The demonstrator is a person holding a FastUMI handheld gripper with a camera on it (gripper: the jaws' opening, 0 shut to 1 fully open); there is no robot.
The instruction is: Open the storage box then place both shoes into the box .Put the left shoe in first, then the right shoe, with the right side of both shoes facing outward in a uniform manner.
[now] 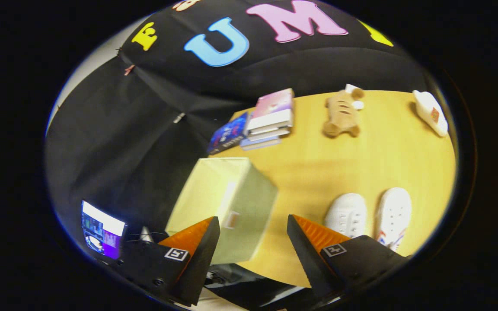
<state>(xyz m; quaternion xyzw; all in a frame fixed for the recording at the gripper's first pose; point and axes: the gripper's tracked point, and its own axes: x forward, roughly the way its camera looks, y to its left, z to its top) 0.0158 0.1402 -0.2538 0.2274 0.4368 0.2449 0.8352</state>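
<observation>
Tongs point(253, 242): fingers spread wide apart, nothing held between them, raised above the bench and looking down at it.

Bench point(327, 168): light wood top, backed by the black cloth wall.

Storage box point(225, 203): pale green, square, lid closed, standing at the bench's near corner just ahead of the tongs. Its front face carries a small tab handle point(231, 219) that shows in the gap between the fingers, closer to the left one. The left finger point(197, 242) overlaps the box's lower corner in the view; whether it touches the box cannot be told.

Shoes, pair, white: lying side by side on the bench to the right of the box, just beyond the right finger, toes pointing away from the tongs. The nearer-to-box shoe point(346, 214) is partly covered by the right finger; the other shoe point(394, 216) lies just beside it and shows a red and blue mark at its heel end. Both are outside the box.

Books point(270, 119): a small stack at the far edge of the bench beyond the box, with one dark-covered book point(228, 133) leaning beside it.

Plush toy point(342, 114): brown, lying at the far side of the bench.

Slipper point(430, 112): white, at the far right corner, well apart from the pair.

Screen point(101, 230): lit, off the bench, left of the left finger.
</observation>
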